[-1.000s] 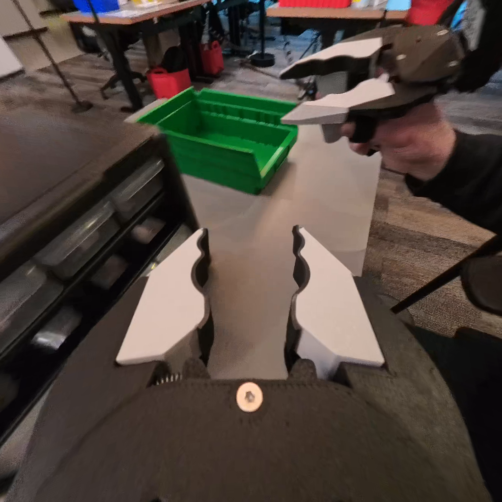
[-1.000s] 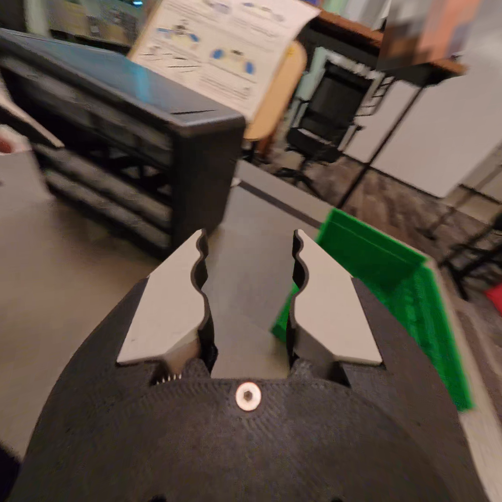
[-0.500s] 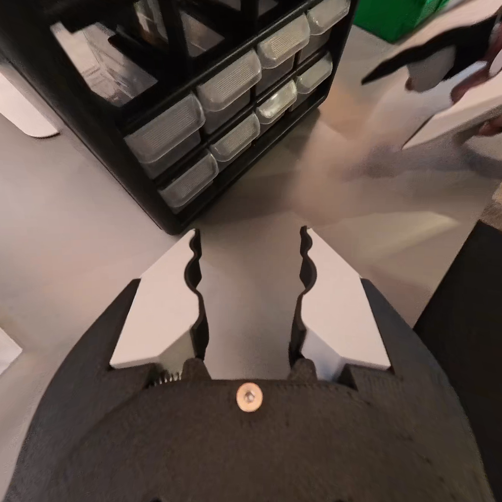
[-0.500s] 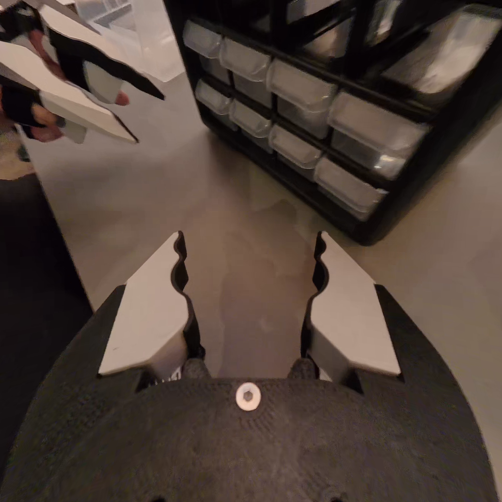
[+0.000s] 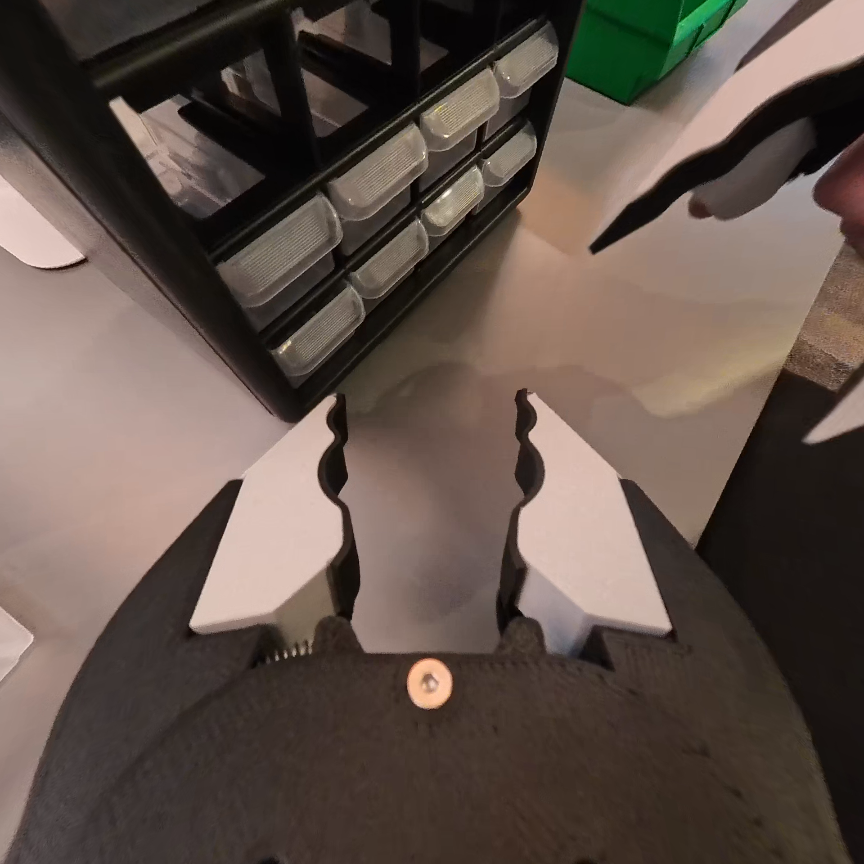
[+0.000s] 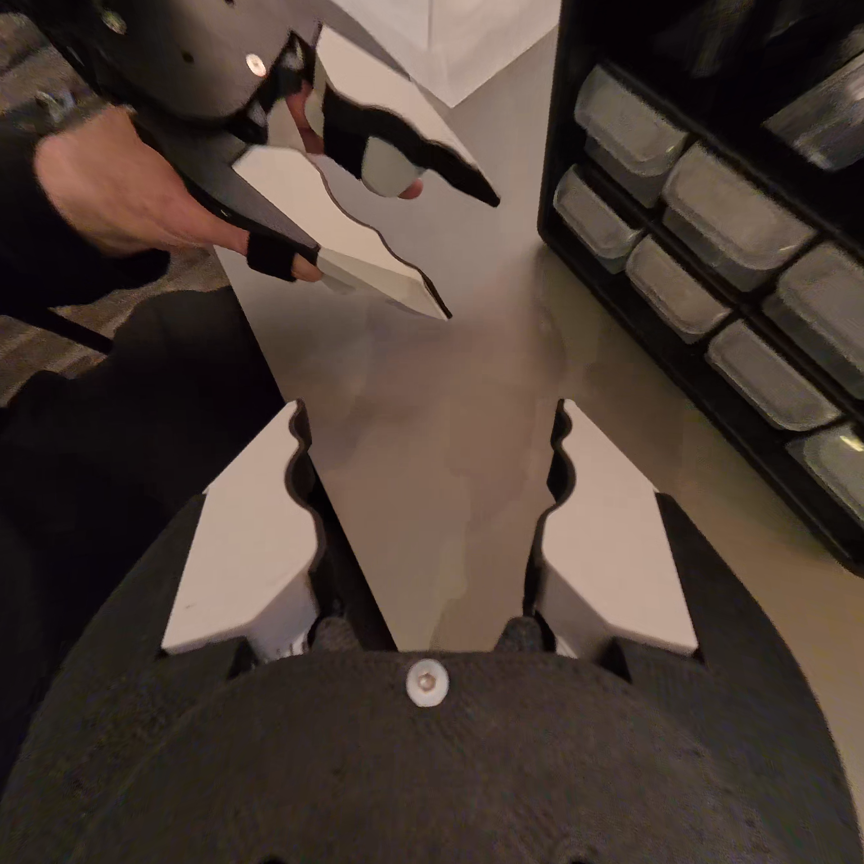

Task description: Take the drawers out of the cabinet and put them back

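Observation:
A black cabinet [image 5: 177, 262] stands on the grey table, with two rows of small clear drawers [image 5: 280, 248] along its bottom and open slots above. It also shows at the right of the right wrist view [image 6: 692, 374], with its clear drawers [image 6: 734, 219]. My left gripper [image 5: 430, 402] is open and empty, above the table just in front of the cabinet's lower corner. My right gripper [image 6: 430, 411] is open and empty, left of the cabinet front. Each gripper shows in the other's view: the right gripper [image 5: 766, 327], the left gripper [image 6: 472, 257].
A green bin [image 5: 645, 51] stands behind the cabinet to the right. A white object [image 5: 37, 224] lies left of the cabinet. The table edge [image 5: 729, 472] runs down the right, with dark floor beyond. A person's hand [image 6: 121, 187] holds the left gripper.
Both grippers have swung down from looking across the room to looking at the table and cabinet front. They have come closer to the cabinet and each other. The right jaws have widened.

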Demonstrator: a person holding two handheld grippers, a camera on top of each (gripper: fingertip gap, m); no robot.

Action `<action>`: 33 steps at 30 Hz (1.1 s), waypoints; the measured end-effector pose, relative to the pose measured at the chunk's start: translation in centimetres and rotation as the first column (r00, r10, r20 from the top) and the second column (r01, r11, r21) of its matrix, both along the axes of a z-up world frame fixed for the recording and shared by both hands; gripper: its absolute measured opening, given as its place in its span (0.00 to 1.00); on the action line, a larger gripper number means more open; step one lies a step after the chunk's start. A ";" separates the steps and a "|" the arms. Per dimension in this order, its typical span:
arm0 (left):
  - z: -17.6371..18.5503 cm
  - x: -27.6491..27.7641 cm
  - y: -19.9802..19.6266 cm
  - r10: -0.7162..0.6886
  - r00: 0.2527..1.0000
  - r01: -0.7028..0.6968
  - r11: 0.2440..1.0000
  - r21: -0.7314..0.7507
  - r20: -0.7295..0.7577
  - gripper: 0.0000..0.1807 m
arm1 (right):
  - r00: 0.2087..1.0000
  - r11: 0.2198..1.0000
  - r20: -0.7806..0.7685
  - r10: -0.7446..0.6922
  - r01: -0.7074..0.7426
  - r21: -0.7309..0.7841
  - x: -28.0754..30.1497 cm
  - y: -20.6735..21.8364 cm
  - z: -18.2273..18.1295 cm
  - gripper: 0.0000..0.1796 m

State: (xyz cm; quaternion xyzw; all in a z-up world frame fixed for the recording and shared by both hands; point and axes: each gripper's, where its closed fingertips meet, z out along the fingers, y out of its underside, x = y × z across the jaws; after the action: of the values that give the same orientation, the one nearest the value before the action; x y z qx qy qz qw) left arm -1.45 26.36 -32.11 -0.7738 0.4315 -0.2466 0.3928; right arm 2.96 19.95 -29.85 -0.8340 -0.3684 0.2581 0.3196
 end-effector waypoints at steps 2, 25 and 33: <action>-0.5 -0.3 0.0 -0.010 1.000 0.010 1.000 -0.012 -0.012 0.39 | 0.999 1.000 0.040 0.003 -0.002 -0.020 -0.9 0.2 -1.7 0.59; -5.6 1.4 -1.4 -0.106 0.987 0.094 0.990 -0.106 -0.120 0.45 | 0.945 0.998 0.321 0.064 -0.065 -0.007 3.7 1.2 -9.7 0.65; -6.6 1.6 -1.9 -0.139 0.979 0.119 0.983 -0.138 -0.147 0.46 | 0.951 0.997 0.300 0.071 -0.074 -0.001 3.6 1.4 -9.8 0.66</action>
State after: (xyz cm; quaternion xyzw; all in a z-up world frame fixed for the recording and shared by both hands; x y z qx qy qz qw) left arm 0.19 24.49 -38.73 -0.7847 0.4934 -0.2374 0.2906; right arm 6.60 21.36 -39.66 -0.8477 -0.4443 0.1382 0.2547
